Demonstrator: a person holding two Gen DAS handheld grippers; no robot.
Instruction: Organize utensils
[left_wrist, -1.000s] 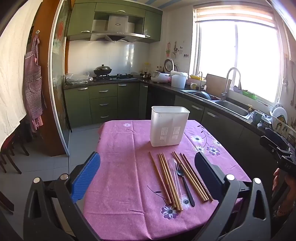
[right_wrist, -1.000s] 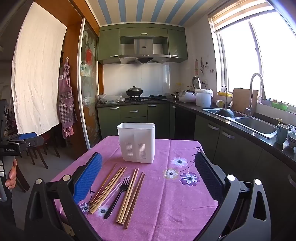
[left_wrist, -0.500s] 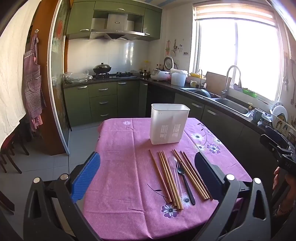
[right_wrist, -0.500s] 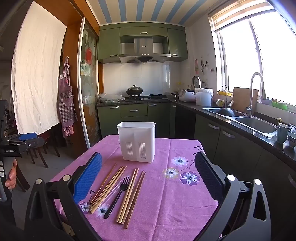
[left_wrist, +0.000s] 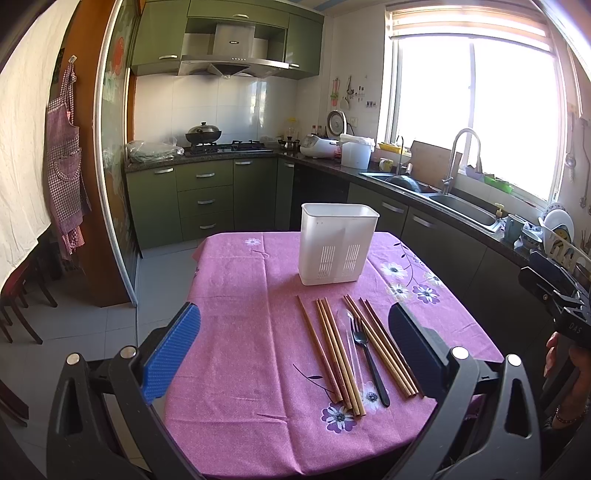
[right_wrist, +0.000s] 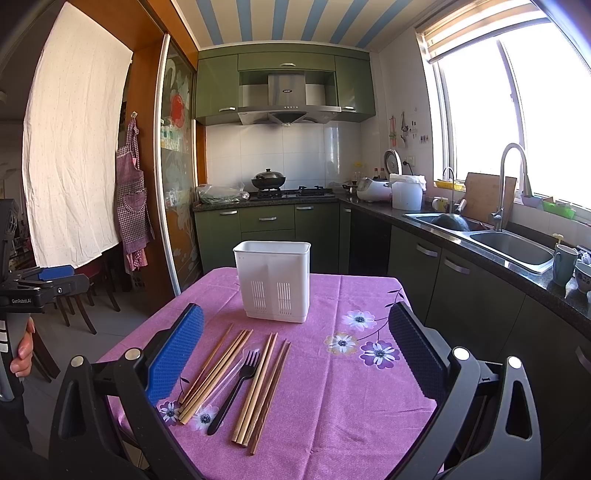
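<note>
Left gripper and right gripper: jaws spread wide, gripping nothing, held clear above the near edge of the table. White utensil holder: upright at table centre. Wooden chopsticks, black fork and a clear utensil: lying side by side just before the holder, untouched.

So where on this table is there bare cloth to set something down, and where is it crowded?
Bare cloth lies left of the chopsticks out to the tablecloth edge, and on the flowered side right of the chopsticks. A narrow strip separates the white holder from the chopstick tips. The near middle is crowded: chopsticks, a black fork and a clear utensil lie packed together.
</note>
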